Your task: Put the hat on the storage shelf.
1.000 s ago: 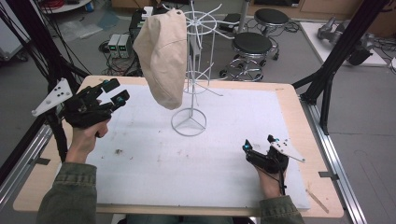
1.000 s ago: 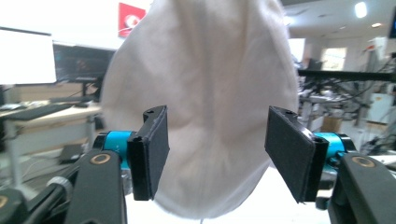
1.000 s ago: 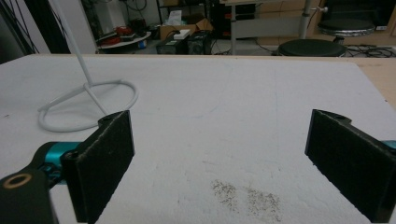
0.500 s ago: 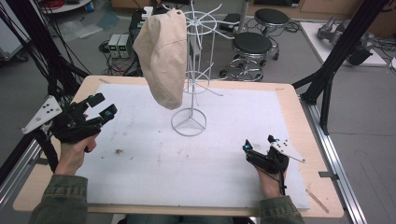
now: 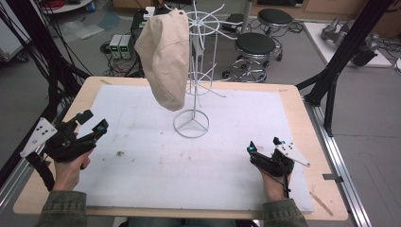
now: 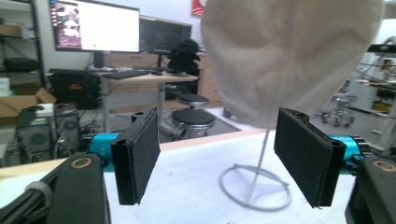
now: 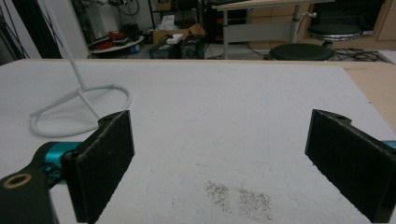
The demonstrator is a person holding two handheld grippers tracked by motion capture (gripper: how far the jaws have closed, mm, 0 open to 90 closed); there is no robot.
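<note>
Only obstacle on the white mat (image 5: 142, 189): wire rack (image 5: 198, 71) standing centre-far, ring base (image 5: 191, 124) on the mat, beige cap (image 5: 163, 56) hanging off its left side above the surface. Near half bare between left gripper (image 5: 92, 124) and right gripper (image 5: 265, 147); both sit wide open at the edges.

No legible text, label, brand, number or sign appears in any view. The large lit monitor screen (image 6: 96, 25) on the wooden desk in the left gripper view carries content too small and blurred to read.
</note>
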